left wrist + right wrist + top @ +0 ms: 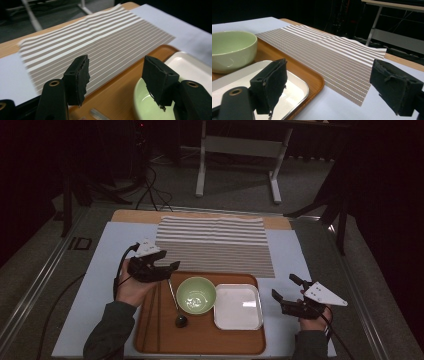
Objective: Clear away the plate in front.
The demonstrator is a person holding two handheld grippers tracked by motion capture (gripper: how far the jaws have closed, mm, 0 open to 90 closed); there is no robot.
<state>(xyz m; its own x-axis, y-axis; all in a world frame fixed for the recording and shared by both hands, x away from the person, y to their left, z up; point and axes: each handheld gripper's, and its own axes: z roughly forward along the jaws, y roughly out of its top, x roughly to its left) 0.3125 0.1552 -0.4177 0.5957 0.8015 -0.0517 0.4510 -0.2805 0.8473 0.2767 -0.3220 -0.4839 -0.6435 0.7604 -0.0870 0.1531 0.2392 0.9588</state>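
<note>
A brown tray (pixel 200 335) holds a pale green bowl (pixel 196 295), a white square plate (pixel 238 306), a dark-headed spoon (pixel 176 306) and chopsticks (pixel 152 315). Beyond it lies a striped placemat (pixel 215 245). My left gripper (pixel 169 261) hovers open over the tray's far left corner, empty. In the left gripper view the jaws (pixel 120 82) stand apart above the tray (pixel 117 95), with the bowl (pixel 145 105) at right and the placemat (pixel 95 42) ahead. My right gripper (pixel 283 286) is open and empty just right of the tray; its view (pixel 329 85) shows the plate (pixel 292 92) and bowl (pixel 232 50).
A white sheet (pixel 105 270) covers the wooden table, with bare margins left and right of the tray. Behind the table stand a white table frame (pixel 240 150), dark stands and floor cables (pixel 150 190).
</note>
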